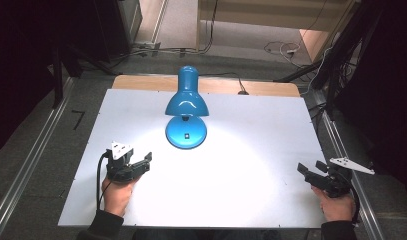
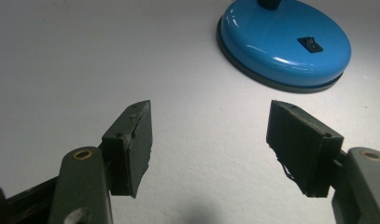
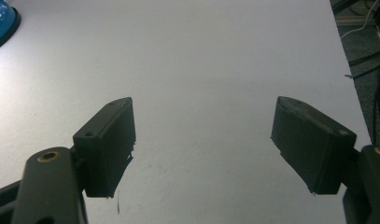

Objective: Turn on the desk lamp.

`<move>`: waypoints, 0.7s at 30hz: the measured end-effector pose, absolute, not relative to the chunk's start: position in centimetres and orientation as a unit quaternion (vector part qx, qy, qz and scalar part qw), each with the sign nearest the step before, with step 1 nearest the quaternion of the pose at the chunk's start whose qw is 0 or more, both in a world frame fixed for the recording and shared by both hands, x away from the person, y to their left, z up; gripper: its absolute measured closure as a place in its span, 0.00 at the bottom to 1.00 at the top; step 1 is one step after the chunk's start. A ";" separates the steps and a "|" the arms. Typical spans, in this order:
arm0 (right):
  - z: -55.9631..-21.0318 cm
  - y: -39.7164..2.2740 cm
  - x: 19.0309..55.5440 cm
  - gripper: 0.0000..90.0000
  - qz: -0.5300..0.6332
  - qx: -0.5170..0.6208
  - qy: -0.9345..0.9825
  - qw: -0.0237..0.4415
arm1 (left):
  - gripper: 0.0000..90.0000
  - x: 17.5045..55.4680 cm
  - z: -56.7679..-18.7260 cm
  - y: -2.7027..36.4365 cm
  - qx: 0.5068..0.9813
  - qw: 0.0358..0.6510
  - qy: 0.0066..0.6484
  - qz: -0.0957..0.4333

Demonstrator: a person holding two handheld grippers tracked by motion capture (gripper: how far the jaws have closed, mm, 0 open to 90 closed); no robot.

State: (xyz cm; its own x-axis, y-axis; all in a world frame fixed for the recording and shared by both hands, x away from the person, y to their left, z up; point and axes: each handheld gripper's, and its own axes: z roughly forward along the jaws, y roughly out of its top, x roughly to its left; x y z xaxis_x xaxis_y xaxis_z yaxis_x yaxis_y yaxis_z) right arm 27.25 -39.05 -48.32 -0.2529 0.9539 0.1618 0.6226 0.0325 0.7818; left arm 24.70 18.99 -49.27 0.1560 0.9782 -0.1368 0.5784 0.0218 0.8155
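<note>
A person's left gripper (image 1: 150,161), black with a grey three-cornered plate on top, lies low over a white rectangular tabletop (image 1: 251,190), its jaws standing apart with nothing between them, aimed toward the glossy blue desk lamp (image 1: 186,107) with a round metal base. The lamp stands near the middle of the board, slightly toward its far edge, lit and casting a bright pool on the surface before it; in the left gripper view its round blue base (image 2: 285,43) sits just ahead and to the right, a small black rocker switch (image 2: 310,45) on top. At the right edge of the board, well apart from the lamp, the right gripper (image 1: 311,169) rests in the other hand, its jaws likewise spread and empty.

The risk from here appears to lie with the left gripper: coming in low, a jaw could strike the rim of the base and shove the lamp across the smooth board, or a press on the switch off its centre could slip on the glossy paint. The tilted shade also leans toward the person and might be knocked by a raised hand.

The board is plain, matte and bare apart from the lamp, laid on a wooden table (image 1: 141,82). Beyond it lie grey floor (image 1: 231,40), trailing cables (image 1: 281,49) and dark surroundings at both sides.
</note>
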 end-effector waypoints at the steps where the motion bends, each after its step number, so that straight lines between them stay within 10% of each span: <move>1: -48.3 -39.1 27.2 0.23 0.393 0.574 0.687 0.211 | 0.36 24.6 -49.3 19.2 0.649 0.393 0.599 0.256; 21: -48.3 -39.1 27.2 0.23 0.392 0.574 0.687 0.211 | 0.22 21.8 -50.2 22.9 0.613 0.348 0.649 0.286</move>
